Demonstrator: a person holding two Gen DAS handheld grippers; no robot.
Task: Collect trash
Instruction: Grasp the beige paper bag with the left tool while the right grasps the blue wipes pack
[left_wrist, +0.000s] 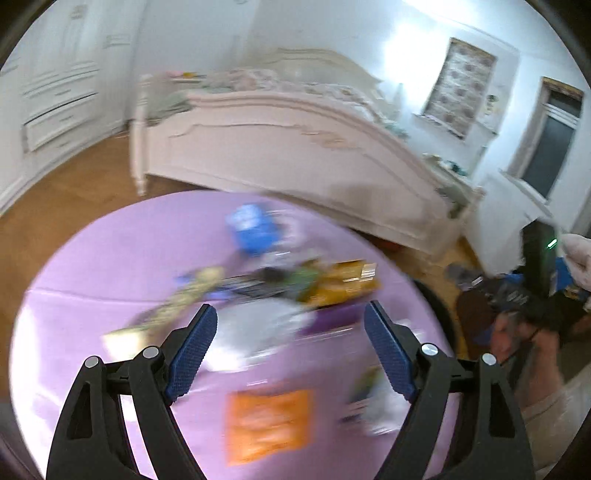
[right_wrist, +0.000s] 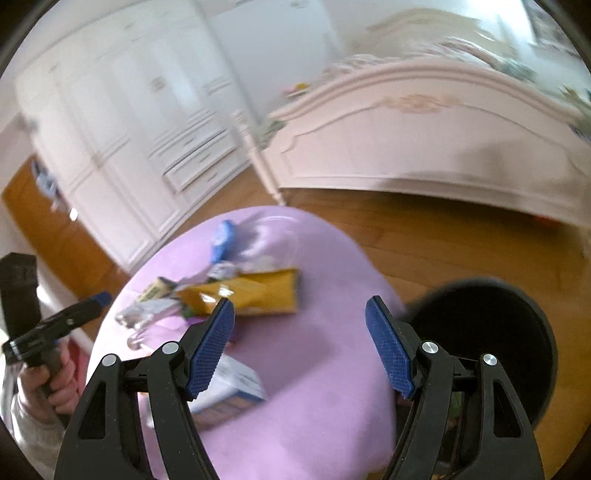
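Observation:
A round table with a purple cloth (left_wrist: 92, 266) (right_wrist: 332, 369) carries scattered trash. In the left wrist view I see a blue packet (left_wrist: 253, 227), a yellow snack bag (left_wrist: 343, 282), a clear wrapper (left_wrist: 258, 328) and an orange packet (left_wrist: 267, 424). My left gripper (left_wrist: 290, 323) is open and empty above the clear wrapper. In the right wrist view the yellow bag (right_wrist: 255, 291), a blue packet (right_wrist: 221, 240) and a white box (right_wrist: 229, 387) lie on the cloth. My right gripper (right_wrist: 299, 317) is open and empty above the table. The left gripper shows at that view's left edge (right_wrist: 74, 314).
A black round bin (right_wrist: 491, 343) stands on the wooden floor right of the table. A pink bed footboard (left_wrist: 295, 155) (right_wrist: 424, 140) is behind the table. White wardrobes (right_wrist: 122, 129) line the left wall. Both views are motion-blurred.

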